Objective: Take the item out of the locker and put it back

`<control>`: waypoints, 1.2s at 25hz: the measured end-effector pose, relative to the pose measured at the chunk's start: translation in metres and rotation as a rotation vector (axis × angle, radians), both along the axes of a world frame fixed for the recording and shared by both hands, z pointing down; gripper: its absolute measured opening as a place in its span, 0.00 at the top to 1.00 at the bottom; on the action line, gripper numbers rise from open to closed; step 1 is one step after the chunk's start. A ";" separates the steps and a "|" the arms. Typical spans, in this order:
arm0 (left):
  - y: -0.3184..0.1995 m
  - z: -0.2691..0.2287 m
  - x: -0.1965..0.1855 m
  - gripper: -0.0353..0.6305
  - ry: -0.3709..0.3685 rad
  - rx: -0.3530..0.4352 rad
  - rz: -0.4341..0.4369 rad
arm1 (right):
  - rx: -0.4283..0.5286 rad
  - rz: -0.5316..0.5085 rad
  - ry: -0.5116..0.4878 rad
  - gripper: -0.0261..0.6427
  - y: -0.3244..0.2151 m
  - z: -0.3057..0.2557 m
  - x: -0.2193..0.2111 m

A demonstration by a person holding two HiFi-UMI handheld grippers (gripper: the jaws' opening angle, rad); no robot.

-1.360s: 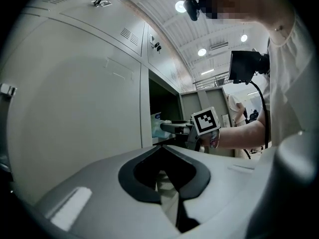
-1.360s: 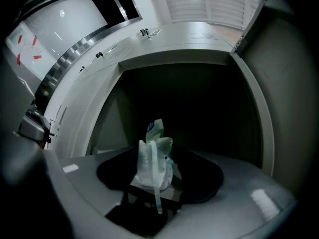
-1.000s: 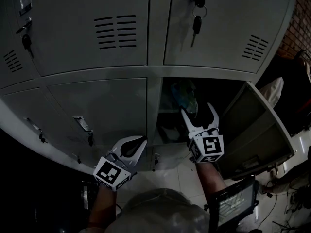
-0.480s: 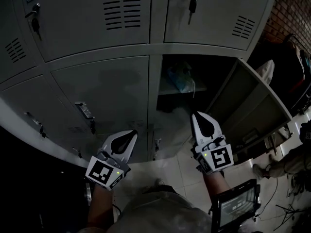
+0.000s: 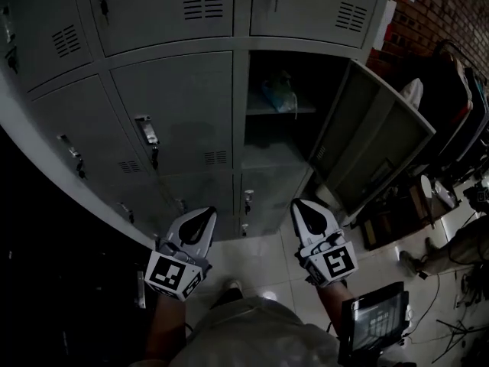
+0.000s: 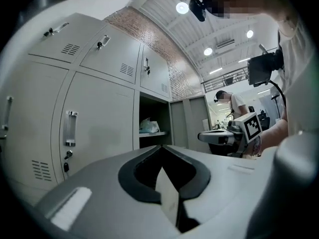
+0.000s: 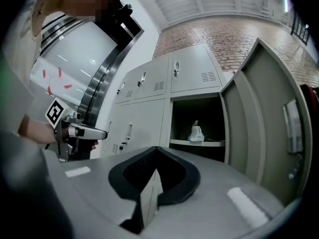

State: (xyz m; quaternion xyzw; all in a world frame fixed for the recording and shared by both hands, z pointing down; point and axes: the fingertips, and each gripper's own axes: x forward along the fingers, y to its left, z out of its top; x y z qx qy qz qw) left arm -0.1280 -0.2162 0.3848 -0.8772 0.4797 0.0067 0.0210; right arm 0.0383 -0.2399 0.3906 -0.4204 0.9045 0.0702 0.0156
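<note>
1. The lockers (image 5: 172, 121) are seen with one door (image 5: 374, 140) swung open.
2. The left gripper (image 5: 205, 214) and right gripper (image 5: 302, 207) are held closed, empty, apart from the lockers.
3. A plastic bag (image 5: 276, 96) is left on the open compartment's shelf, bunched top pointing up.

- The lockers (image 5: 176, 105) in front of me are plain grey, with dark slotted vents.
- The bag (image 5: 276, 94) on the open locker's shelf is whitish with a blue-green tint.
- My left gripper (image 5: 205, 213) and right gripper (image 5: 299, 205) are light grey with black pads.
- Their marker cubes (image 5: 335, 262) carry black squares on white.
- The brick wall (image 5: 451, 6) is red-brown.
- The floor tiles (image 5: 283, 270) are pale.
</note>
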 end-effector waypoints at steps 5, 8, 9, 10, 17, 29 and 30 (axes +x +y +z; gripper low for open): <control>0.063 0.007 0.028 0.94 -0.008 -0.016 -0.039 | -0.038 -0.054 -0.028 0.96 0.068 0.008 0.016; 0.103 0.011 0.045 0.94 -0.007 -0.025 -0.054 | -0.043 -0.096 -0.016 0.96 0.111 0.011 0.025; 0.114 0.013 0.049 0.94 -0.009 -0.029 -0.058 | -0.047 -0.103 -0.013 0.96 0.123 0.013 0.027; 0.125 0.014 0.052 0.94 -0.013 -0.031 -0.061 | -0.053 -0.107 -0.016 0.96 0.133 0.014 0.030; 0.166 0.008 0.055 0.94 -0.031 -0.024 -0.073 | -0.047 -0.115 -0.034 0.96 0.170 0.007 0.037; 0.175 0.002 0.051 0.94 -0.104 0.013 -0.030 | 0.013 -0.083 -0.028 0.96 0.183 -0.019 0.022; 0.175 0.000 0.050 0.94 -0.099 0.013 -0.030 | 0.022 -0.084 -0.014 0.96 0.183 -0.020 0.020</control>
